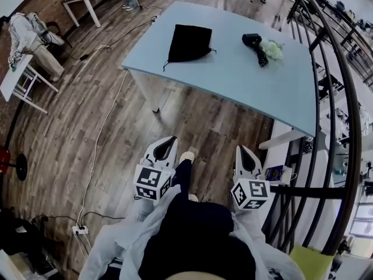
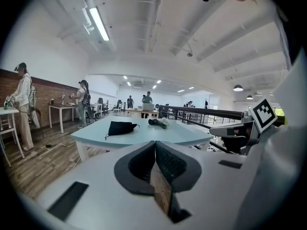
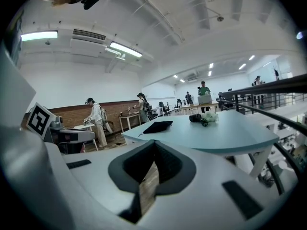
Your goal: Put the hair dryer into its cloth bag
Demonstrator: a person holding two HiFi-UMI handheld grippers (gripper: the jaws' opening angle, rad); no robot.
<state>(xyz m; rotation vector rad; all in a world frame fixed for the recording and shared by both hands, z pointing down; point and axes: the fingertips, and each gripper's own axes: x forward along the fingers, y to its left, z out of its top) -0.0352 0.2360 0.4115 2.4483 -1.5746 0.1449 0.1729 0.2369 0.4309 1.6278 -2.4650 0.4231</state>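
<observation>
The left gripper (image 2: 154, 146) has its fingers (image 2: 136, 163) pressed together, the dark pads meeting in a single seam with nothing between them. The right gripper (image 3: 153, 145) is the same: fingers (image 3: 169, 166) closed on each other and empty. Neither touches anything.

In the head view both are held low, close to the person's body, the left gripper (image 1: 167, 142) and right gripper (image 1: 242, 150) side by side. Each points forward towards the table (image 1: 233, 83), tilted a little below level, with its marker cube turned up. A pale grey sleeve (image 1: 116, 238) runs back from the left one, and a shoe (image 1: 186, 156) shows on the wooden floor (image 1: 192, 121) between them.

The hair dryer (image 1: 254, 42) lies on the table well ahead of the right fingers, far out of reach. A pale, fluffy bundle (image 1: 272, 49) sits against it; it may be its cord, but at this range I cannot tell. The cloth bag (image 1: 189, 42), black and lying flat, is well ahead of the left fingers and apart from the hair dryer. From the left gripper view the bag (image 2: 120, 127) sits left of the finger seam and the dryer (image 2: 156, 122) almost straight above it. A dark railing (image 1: 326, 98) curves off to the right of the right fingers.
</observation>
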